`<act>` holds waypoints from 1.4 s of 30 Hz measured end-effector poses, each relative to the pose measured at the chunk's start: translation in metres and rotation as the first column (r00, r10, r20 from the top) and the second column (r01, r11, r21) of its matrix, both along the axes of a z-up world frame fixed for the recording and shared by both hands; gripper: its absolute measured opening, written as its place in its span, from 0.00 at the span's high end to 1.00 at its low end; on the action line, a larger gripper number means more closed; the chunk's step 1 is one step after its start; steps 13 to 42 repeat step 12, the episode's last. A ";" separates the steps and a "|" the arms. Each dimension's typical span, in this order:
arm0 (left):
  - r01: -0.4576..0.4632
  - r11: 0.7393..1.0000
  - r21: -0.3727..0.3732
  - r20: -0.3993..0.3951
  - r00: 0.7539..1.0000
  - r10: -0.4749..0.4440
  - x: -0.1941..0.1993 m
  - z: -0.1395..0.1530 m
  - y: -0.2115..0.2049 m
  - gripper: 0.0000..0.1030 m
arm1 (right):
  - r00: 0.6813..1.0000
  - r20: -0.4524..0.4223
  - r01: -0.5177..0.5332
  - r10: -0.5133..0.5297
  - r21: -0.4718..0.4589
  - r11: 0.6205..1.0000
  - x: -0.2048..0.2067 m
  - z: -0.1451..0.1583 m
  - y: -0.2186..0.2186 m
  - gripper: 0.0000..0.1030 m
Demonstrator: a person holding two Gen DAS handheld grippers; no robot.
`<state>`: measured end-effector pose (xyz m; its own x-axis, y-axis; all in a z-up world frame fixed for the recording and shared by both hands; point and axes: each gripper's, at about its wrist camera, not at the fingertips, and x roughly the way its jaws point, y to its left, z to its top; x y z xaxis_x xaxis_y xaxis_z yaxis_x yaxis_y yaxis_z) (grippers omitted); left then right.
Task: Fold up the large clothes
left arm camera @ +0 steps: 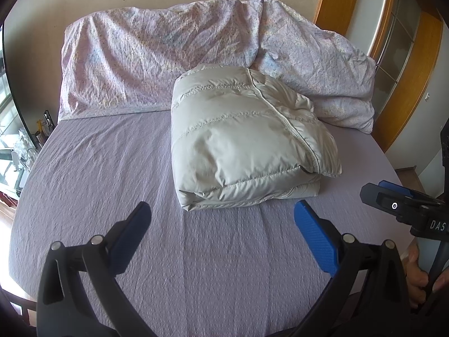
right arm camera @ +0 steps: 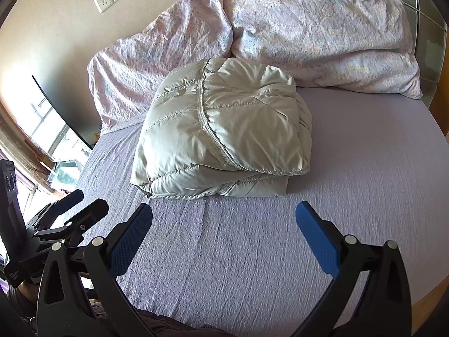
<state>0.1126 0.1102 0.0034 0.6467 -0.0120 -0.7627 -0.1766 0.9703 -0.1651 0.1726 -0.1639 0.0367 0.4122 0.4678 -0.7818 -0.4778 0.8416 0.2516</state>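
Left wrist view: the pale grey-green quilted down jacket (left arm camera: 247, 137), folded into a thick rectangular bundle, lies at centre frame on the lilac textured bed sheet (left arm camera: 118, 168), directly ahead of the left hand-held gripper (left arm camera: 221, 221) and slightly right of its midline. The blue-padded jaws of this hand-held gripper stand wide apart and hold nothing; bare sheet separates their tips from the bundle's near edge. The bundle's long axis runs from lower centre toward upper centre of the frame, away from the camera, with its rolled, closed fold toward the left and its layered open edges toward the right. A stitched seam crosses the top diagonally from upper centre to lower right. Behind it, the crumpled pink-and-lilac printed duvet (left arm camera: 146, 64) is heaped against the wall. At the right edge appears the right hand-held gripper (left arm camera: 393, 196), gripped by a hand (left arm camera: 421, 278).

Right wrist view: the same jacket (right arm camera: 224, 129) sits at centre, ahead of and slightly left of the right hand-held gripper (right arm camera: 224, 221), whose jaws are likewise spread wide and empty. Both grippers appear about equally near the bundle, though fisheye distortion makes this uncertain. Judged from its compact, stacked state, the folding is probably complete or nearly so; any further move would begin at the near short edge.
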 end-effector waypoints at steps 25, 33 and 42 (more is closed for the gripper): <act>0.000 1.000 -0.003 -0.005 1.000 0.000 0.001 -0.001 -0.001 0.02 | 1.000 -0.003 0.000 0.000 0.000 1.000 0.002 0.000 -0.001 0.01; 0.000 1.000 -0.003 -0.005 1.000 0.000 0.001 -0.001 -0.001 0.02 | 1.000 -0.003 0.000 0.000 0.000 1.000 0.002 0.000 -0.001 0.01; 0.000 1.000 -0.003 -0.005 1.000 0.000 0.001 -0.001 -0.001 0.02 | 1.000 -0.003 0.000 0.000 0.000 1.000 0.002 0.000 -0.001 0.01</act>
